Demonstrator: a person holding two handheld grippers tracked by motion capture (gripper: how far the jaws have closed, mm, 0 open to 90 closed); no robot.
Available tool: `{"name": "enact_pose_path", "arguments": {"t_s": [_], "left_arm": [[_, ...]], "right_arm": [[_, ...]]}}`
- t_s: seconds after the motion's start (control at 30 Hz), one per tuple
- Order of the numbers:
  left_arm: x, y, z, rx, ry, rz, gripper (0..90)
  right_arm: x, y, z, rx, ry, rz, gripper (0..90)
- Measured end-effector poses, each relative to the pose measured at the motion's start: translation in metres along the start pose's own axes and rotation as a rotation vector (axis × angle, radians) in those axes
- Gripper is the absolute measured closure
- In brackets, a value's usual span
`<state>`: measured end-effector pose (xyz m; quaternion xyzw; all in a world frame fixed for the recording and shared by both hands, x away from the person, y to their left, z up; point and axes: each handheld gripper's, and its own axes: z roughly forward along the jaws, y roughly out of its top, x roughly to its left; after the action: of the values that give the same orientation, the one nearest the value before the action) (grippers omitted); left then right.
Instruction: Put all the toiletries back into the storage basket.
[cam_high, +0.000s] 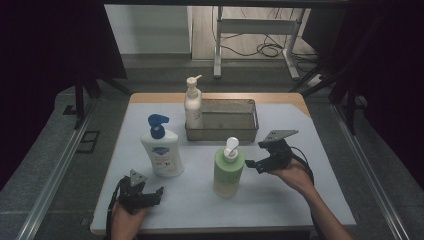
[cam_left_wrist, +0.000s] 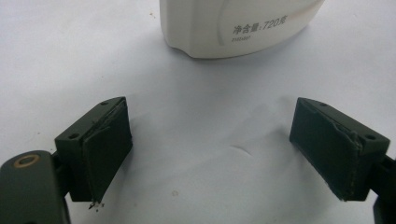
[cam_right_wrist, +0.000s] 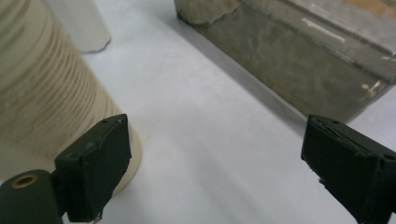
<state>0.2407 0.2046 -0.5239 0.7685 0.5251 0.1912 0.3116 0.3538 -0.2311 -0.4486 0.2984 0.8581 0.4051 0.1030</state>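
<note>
A green pump bottle (cam_high: 228, 170) with a white pump stands in the middle of the white mat. My right gripper (cam_high: 253, 164) is just to its right, open, jaws toward the bottle and nothing between them. In the right gripper view the bottle's ribbed side (cam_right_wrist: 42, 93) rises behind the left jaw, with the gripper (cam_right_wrist: 224, 172) spread wide over bare mat. A white bottle with a blue pump (cam_high: 161, 147) stands to the left. My left gripper (cam_high: 156, 193) rests open near the front edge, below that bottle. Its jaws (cam_left_wrist: 229, 149) frame empty mat, the bottle's base (cam_left_wrist: 233, 28) farther ahead.
A metal tray (cam_high: 245, 132) sits at the back of the mat (cam_high: 280, 200), with a cream pump bottle (cam_high: 193, 102) standing in its left end. The tray's wall (cam_right_wrist: 289, 65) runs close on the right gripper's far side. Bare mat lies along the front.
</note>
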Motion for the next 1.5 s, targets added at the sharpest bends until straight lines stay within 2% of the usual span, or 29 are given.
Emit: {"name": "enact_pose_path", "arguments": {"t_s": [0.33, 0.6, 0.97, 1.5], "left_arm": [[0.0, 0.0, 0.0, 0.0, 0.0, 0.0, 12.4], [0.0, 0.0, 0.0, 0.0, 0.0, 0.0, 12.4], [0.0, 0.0, 0.0, 0.0, 0.0, 0.0, 12.4], [0.0, 0.0, 0.0, -0.003, 0.0, -0.004, 12.4]], "right_arm": [[0.017, -0.028, -0.007, 0.0, 0.021, -0.011, 0.0], [0.041, -0.033, -0.009, -0.001, 0.075, -0.055, 0.0], [0.066, -0.026, -0.006, -0.011, 0.136, -0.094, 0.0], [0.083, -0.001, 0.002, -0.047, 0.161, -0.122, 0.0]]}}
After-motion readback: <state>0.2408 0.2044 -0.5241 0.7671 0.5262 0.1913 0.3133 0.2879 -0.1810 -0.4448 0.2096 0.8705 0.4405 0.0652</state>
